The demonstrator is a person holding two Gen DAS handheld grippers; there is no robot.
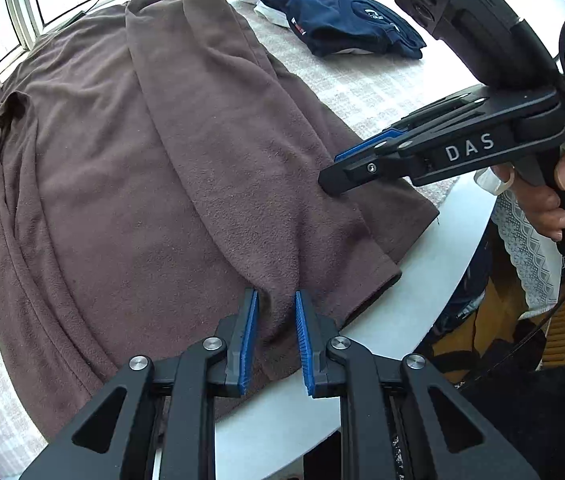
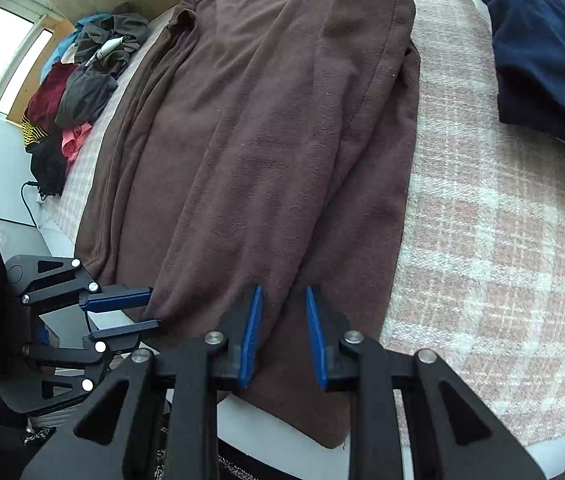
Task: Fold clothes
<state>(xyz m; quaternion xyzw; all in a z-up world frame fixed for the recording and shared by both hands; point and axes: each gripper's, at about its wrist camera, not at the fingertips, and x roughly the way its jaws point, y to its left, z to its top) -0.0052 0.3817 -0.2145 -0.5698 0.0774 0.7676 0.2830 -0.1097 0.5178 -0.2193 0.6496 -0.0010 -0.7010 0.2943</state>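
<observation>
Here the brown garment [image 1: 130,184] lies spread along the bench [image 1: 422,280], over a pink plaid cloth [image 2: 482,240], with one long strip of it folded lengthwise over the middle. Its near end reaches the bench's white edge, and a corner hangs slightly past that edge in the right wrist view.

The left claw [image 1: 276,300] points steeply down at the near end of the folded strip. Its blue pads [image 1: 248,340] stand a little apart, with a ridge of brown fabric lying between them; the pads do not visibly press it, so the claw reads as released. In the right wrist view the same claw [image 2: 142,312] sits at the garment's near left corner, its two fingers parted with the fabric edge at their tips.

The right claw [image 2: 282,300] is likewise parted over the garment's near end, nothing pinched. From the left wrist view it [image 1: 332,172] hovers with its tip low over the brown fabric on the right side, a hand [image 1: 550,200] on its handle.

A folded navy garment [image 1: 342,16] lies farther back on the cloth, well apart from the brown one. A heap of mixed clothes [image 2: 78,88] sits at the far left.
</observation>
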